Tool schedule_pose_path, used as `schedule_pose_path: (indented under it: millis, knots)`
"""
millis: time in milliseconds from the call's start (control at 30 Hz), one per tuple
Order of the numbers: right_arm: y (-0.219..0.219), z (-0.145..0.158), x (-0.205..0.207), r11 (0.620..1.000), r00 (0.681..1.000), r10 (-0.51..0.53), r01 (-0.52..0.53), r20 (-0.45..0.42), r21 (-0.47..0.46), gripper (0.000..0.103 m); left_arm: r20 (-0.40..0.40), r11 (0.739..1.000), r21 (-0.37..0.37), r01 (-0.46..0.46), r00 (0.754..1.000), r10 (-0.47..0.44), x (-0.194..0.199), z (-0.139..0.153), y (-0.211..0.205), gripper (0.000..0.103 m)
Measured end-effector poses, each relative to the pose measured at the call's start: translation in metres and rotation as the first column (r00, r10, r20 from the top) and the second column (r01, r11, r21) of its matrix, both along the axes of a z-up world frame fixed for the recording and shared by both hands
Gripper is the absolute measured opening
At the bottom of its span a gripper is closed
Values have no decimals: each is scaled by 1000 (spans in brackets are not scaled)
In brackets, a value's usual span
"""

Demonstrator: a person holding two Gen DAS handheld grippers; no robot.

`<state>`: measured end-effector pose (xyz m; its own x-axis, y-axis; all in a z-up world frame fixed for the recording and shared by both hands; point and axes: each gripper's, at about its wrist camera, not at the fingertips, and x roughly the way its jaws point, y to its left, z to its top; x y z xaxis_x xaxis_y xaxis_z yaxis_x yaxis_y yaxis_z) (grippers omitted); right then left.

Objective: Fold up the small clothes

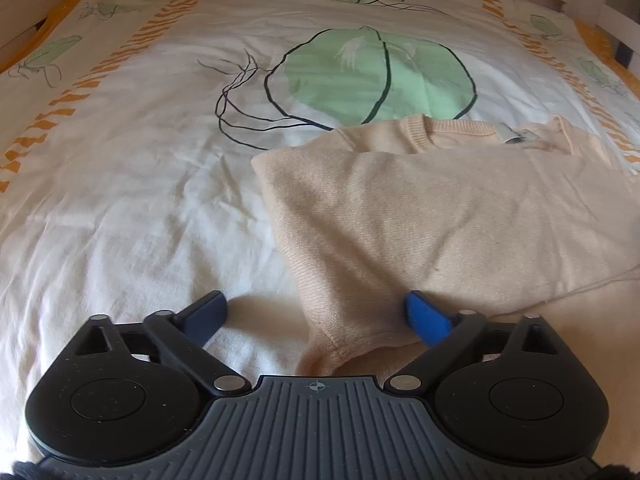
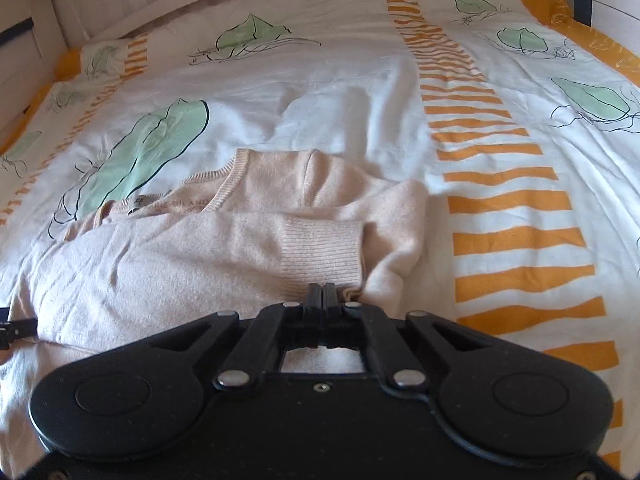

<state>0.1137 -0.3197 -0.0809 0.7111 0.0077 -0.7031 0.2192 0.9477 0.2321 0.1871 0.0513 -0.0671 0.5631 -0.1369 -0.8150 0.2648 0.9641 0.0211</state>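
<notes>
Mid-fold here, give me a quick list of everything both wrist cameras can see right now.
sweater: one, pale peach knit, partly folded on the duvet, sleeve laid across the body
neck label: one, grey, inside the collar
duvet cover: one, white with green leaf prints and orange stripes, covering the bed
bed frame: one, white, slatted, behind the duvet
left gripper: one, black with blue fingers, open, straddling the sweater's near corner
right gripper: one, black, shut at the ribbed cuff

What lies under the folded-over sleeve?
The sweater body lies under the sleeve, on the duvet. Whatever the sleeve covers stays hidden.
</notes>
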Motion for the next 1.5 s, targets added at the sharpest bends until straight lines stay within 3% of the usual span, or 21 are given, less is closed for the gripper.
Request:
schedule_pose_path:
  millis: [67,167,267,300,333,367,467,600,767,1000,1233,1500]
  knots:
    - [6,4,0,999,1000,10,-10,-4,-33,6,-4,1000,-10,-13,1000,13,1,-1,0,103]
    - [15,6,-3,996,999,43,-42,9,-75,19,2,1000,-2,-26,1000,26,1,-1,-3,103]
    - [17,4,-7,996,996,76,-74,38,-50,52,18,999,1,-41,999,41,-2,-3,-7,103]
    - [19,5,-8,994,994,101,-99,49,-39,70,22,999,-6,-52,998,52,-3,-3,-7,103]
    - [23,5,-9,992,991,124,-122,56,-42,96,23,998,-20,-67,997,68,-4,-3,-6,103]
    - [29,6,-10,988,988,145,-142,58,-63,102,26,997,-27,-75,997,76,-4,-3,-4,103]
    - [42,5,-15,975,983,176,-166,54,-148,103,55,994,-52,-98,993,101,-9,-4,-3,103]
    - [41,10,-32,980,988,142,-131,63,-148,102,78,985,-82,-150,985,156,-15,-4,-2,103]
    - [32,12,-64,983,994,106,-103,17,-153,102,81,980,-38,-194,977,197,-25,0,-13,101]
    - [20,-11,-102,992,989,71,-83,-130,-91,103,43,978,-62,-201,978,204,-37,4,-12,95]
    - [31,-12,-129,991,989,94,-104,-116,-83,103,28,990,-32,-137,990,138,-75,18,-13,77]
    - [25,-7,-177,991,985,129,-123,-115,55,102,21,974,-73,-214,976,216,-159,43,27,76]
